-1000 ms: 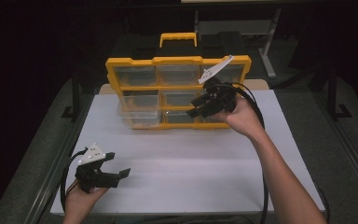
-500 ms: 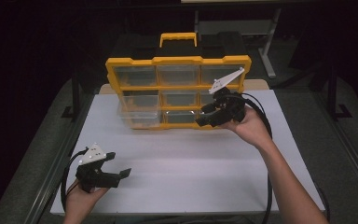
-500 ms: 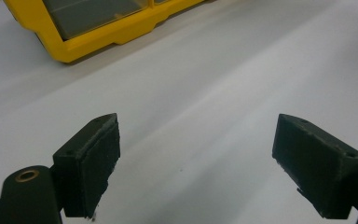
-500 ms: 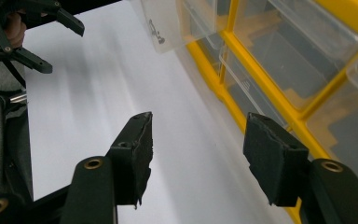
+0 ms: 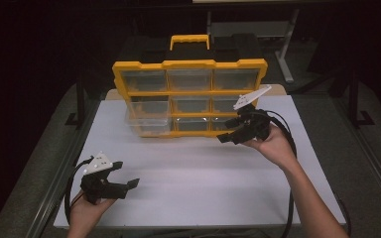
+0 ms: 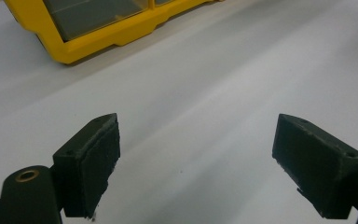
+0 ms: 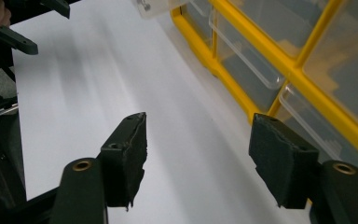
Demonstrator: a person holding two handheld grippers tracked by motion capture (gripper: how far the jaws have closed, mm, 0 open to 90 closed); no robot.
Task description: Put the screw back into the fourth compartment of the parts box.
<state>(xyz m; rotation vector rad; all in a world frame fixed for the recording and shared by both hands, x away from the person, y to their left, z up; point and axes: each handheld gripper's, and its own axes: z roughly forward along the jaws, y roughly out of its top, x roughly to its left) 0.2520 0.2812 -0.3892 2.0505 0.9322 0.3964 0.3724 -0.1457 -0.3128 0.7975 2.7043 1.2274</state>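
Standing upright near the far edge of the white table top (image 5: 193, 183), a yellow drawer organiser (image 5: 188, 64) with a black body and a yellow carry handle (image 5: 190, 38) presents three rows of clear drawers toward the person. One item: a clear drawer (image 5: 146, 116) at the left end of the middle row, projecting forward out of the frame, partly pulled; the remaining drawers look seated flush, though their contents cannot be made out. One item: right gripper (image 5: 230, 133), held in the person's right hand (image 5: 273, 146) just in front of the organiser's lower right corner, jaws apart and empty, close to the bottom-row drawers without touching them; in the right gripper view its two black pads (image 7: 128, 154) frame bare table with the yellow frame (image 7: 223, 70) and clear drawer fronts to one side. One item: left gripper (image 5: 124, 184), held low at the near left corner of the table, well apart from the organiser, jaws wide apart and holding nothing; the left gripper view shows its pads (image 6: 93, 163) over bare white surface with a corner of the organiser (image 6: 88, 42) beyond. Status, as judged: work on the drawers is at an early or middle stage, one drawer partly out and nothing removed onto the table; left to do, probably, is for the right gripper to close on a lower-right drawer front.
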